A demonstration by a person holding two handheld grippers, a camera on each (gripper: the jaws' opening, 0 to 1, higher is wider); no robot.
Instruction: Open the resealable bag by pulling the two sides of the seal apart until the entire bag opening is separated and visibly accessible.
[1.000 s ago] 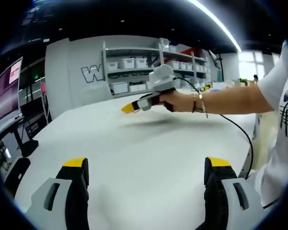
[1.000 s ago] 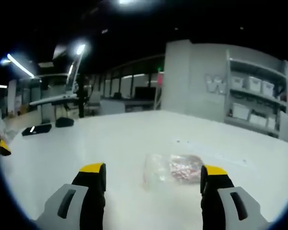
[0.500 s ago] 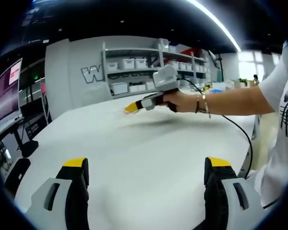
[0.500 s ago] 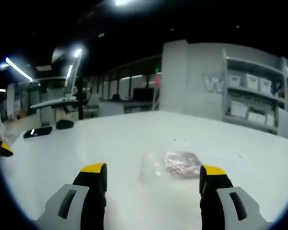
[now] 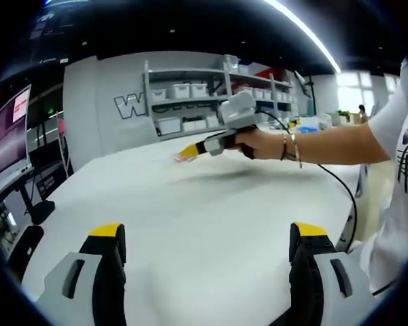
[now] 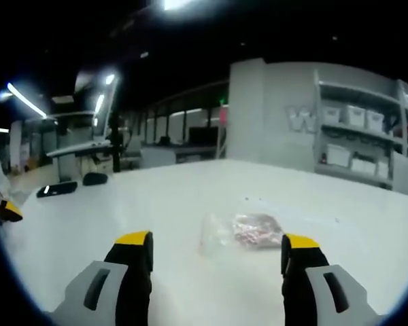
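Clear bag (image 6: 239,231) flat on white table (image 6: 190,197), long axis left-right, seal end unclear. Right gripper (image 6: 214,255) jaws spread near it; left gripper (image 5: 207,248) jaws spread.

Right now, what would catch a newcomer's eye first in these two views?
Probably the clear bag with reddish contents, lying alone on the white table ahead of the open right gripper. In the left gripper view, a hand holds that gripper out over the table, with shelves of white bins behind.
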